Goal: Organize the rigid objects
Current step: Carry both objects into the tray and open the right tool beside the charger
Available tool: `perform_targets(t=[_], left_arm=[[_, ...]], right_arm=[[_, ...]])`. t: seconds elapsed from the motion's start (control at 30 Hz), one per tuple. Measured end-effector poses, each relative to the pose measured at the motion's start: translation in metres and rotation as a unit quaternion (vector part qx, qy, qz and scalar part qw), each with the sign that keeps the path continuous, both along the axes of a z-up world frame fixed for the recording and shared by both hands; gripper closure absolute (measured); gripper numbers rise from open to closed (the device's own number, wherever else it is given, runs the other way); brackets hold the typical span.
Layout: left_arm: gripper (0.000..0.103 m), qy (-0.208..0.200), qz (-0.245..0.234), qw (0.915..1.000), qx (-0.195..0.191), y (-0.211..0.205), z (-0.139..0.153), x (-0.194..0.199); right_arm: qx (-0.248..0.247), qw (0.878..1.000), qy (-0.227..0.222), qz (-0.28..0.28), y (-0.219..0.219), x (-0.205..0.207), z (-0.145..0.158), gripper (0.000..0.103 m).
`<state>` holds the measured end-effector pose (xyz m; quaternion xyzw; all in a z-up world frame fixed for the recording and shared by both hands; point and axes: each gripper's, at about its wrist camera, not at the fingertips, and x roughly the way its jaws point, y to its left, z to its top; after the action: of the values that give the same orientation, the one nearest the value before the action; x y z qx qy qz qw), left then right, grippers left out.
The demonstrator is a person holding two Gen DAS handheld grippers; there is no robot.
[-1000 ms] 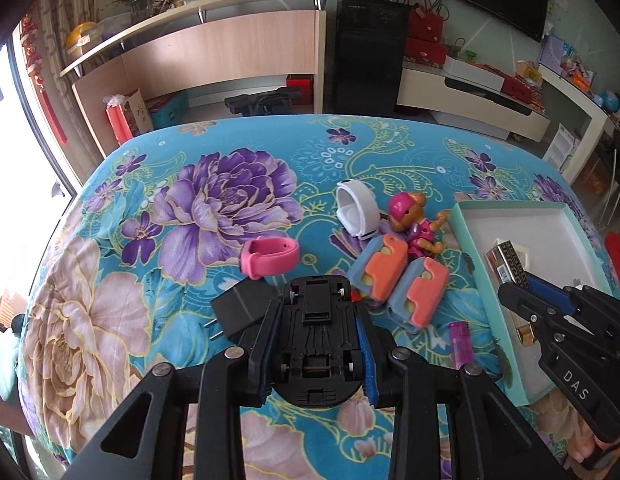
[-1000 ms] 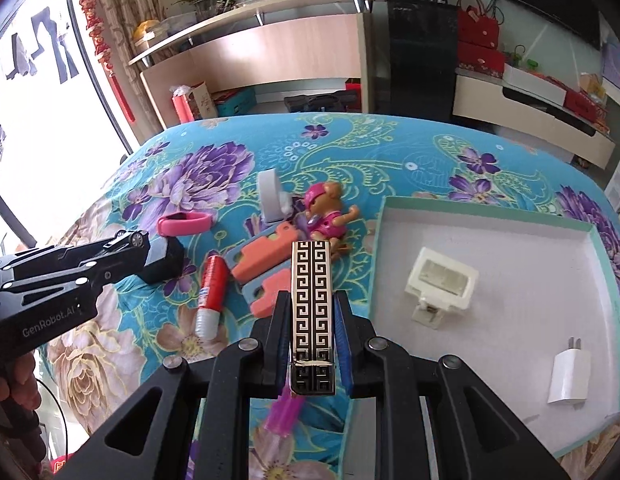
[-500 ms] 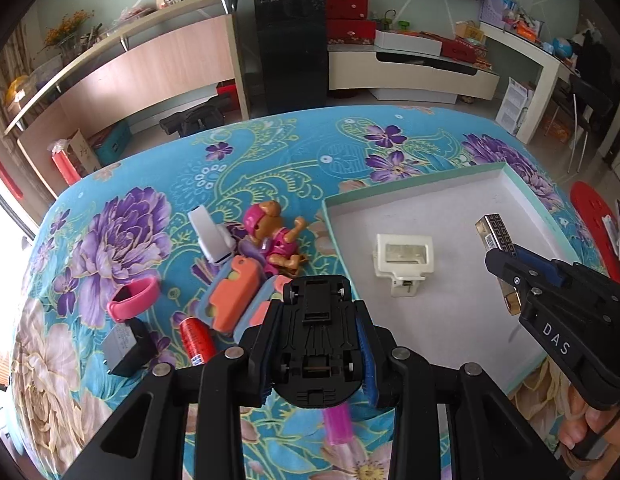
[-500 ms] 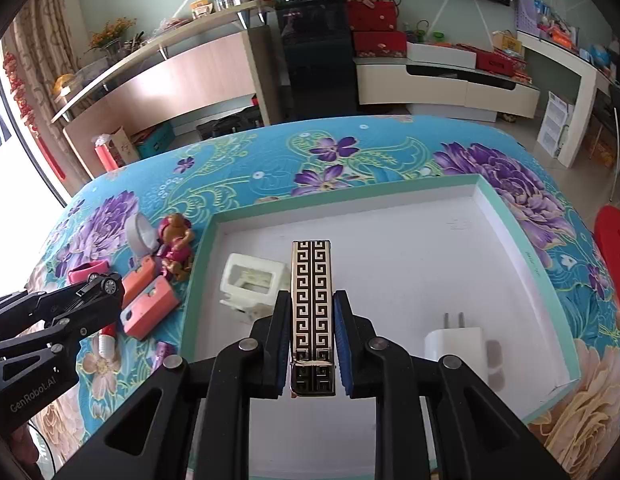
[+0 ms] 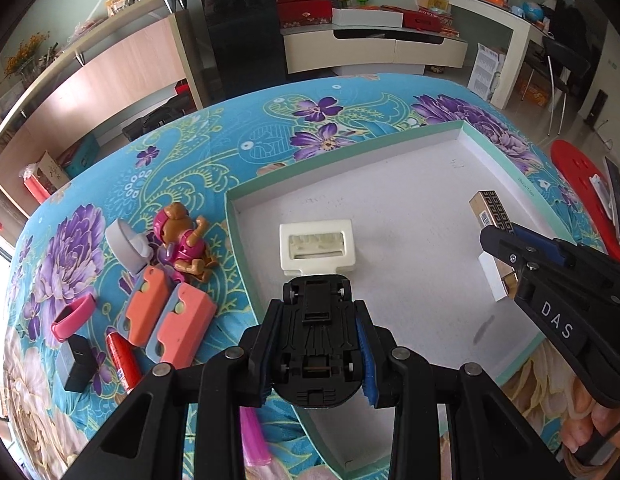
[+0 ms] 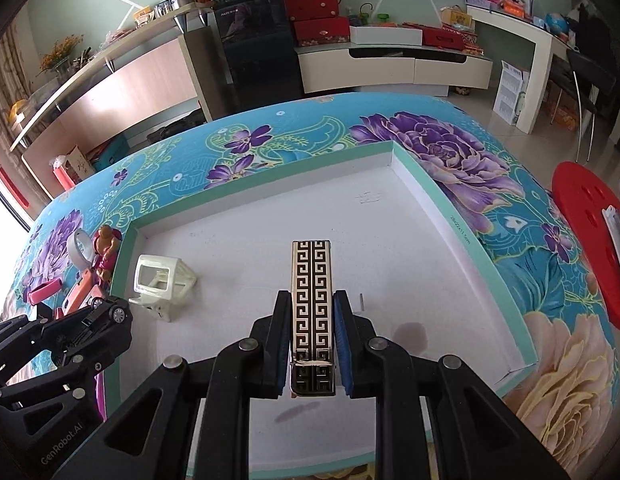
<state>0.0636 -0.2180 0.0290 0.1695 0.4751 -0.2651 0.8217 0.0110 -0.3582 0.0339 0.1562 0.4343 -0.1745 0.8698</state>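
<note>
My left gripper [image 5: 317, 308] is shut on a black toy car [image 5: 316, 340], underside up, held over the near left part of the white tray [image 5: 410, 184]. My right gripper [image 6: 312, 298] is shut on a long box with a black and gold key pattern [image 6: 312, 280], held over the middle of the tray [image 6: 270, 216]. That box also shows in the left wrist view [image 5: 490, 212]. A cream plastic frame [image 5: 316, 246] lies in the tray just beyond the car. A white charger [image 5: 492, 276] lies in the tray under the right gripper.
On the floral cloth left of the tray lie a dog figure [image 5: 184, 240], a white ring-shaped piece [image 5: 128, 244], two orange and blue blocks [image 5: 166, 316], a pink band [image 5: 72, 318], a red tube [image 5: 122, 360], a black adapter [image 5: 76, 362] and a pink tube [image 5: 254, 436].
Both grippers have swung right from the loose objects to over the tray, each carrying its object. The tray now fills both views.
</note>
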Motion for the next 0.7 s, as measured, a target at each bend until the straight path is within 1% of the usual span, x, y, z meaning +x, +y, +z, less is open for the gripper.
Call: perform_targets(t=[0.53, 0.7], left_arm=[[0.067, 0.013, -0.012, 0.9998, 0.013, -0.017, -0.017, -0.003], [0.067, 0.020, -0.009, 0.9996, 0.020, -0.019, -0.023, -0.002]], right_arm=[[0.003, 1.000, 0.004, 0.009, 0.000, 0.002, -0.004, 0.082], [0.003, 1.000, 0.005, 0.010, 0.000, 0.002, -0.004, 0.082]])
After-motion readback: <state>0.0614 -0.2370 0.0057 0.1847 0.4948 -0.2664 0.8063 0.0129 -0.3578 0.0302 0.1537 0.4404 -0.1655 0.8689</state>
